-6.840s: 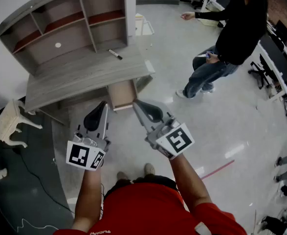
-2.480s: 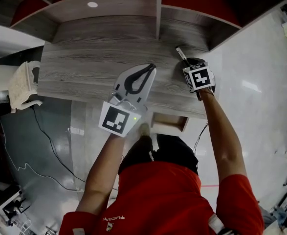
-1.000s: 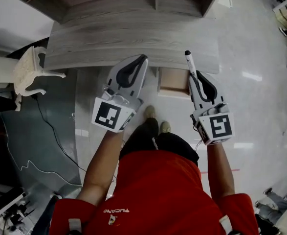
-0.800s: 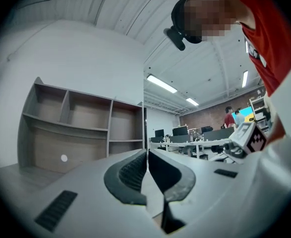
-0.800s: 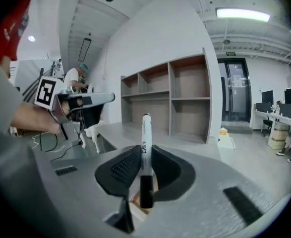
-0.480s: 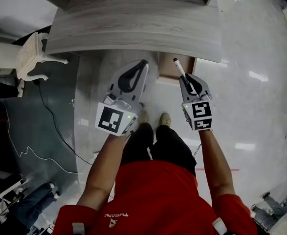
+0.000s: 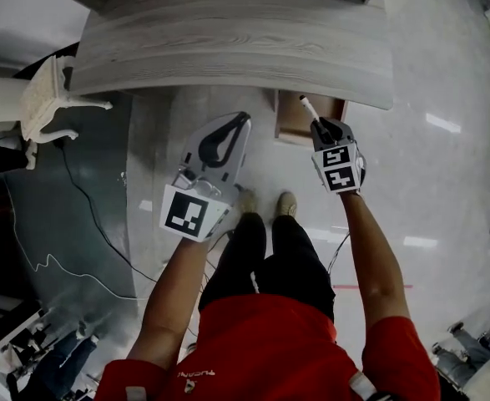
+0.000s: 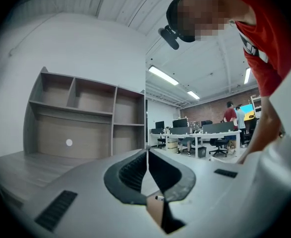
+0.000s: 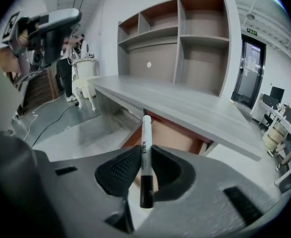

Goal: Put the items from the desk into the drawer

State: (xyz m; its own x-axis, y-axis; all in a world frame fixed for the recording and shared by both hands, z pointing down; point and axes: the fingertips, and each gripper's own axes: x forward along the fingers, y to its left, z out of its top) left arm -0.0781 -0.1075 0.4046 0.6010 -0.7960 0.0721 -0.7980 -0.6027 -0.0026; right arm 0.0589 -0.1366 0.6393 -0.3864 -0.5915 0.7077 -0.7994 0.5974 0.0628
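The right tongs (image 7: 319, 124) pinch a marker (image 7: 306, 106) near its dark lower end. In the right gripper view the marker (image 9: 145, 148) stands upright between the two pads, and its white tip points toward the open drawer (image 9: 171, 136). The left tongs (image 7: 244, 119) are pressed together with nothing between them. In the left gripper view, the left tongs (image 8: 147, 155) point level toward the shelf unit (image 8: 86, 118).

In the head view, the drawer (image 7: 295, 127) projects from under the front edge of the desk (image 7: 228, 48). That edge covers the rear part of the drawer. The right tongs and the marker overlap its right part. Its interior appears bare wood, but little of it is visible.

A white chair (image 7: 46, 98) stands at the left end of the desk. A cable (image 7: 86, 215) runs across the floor (image 7: 445, 190). The person's shoes (image 7: 287, 203) are just short of the drawer.

One second earlier, the right tongs were higher, and the marker tip overlapped the desk edge. The tip now lies against the drawer. The left tongs have also come lower and are still closed.
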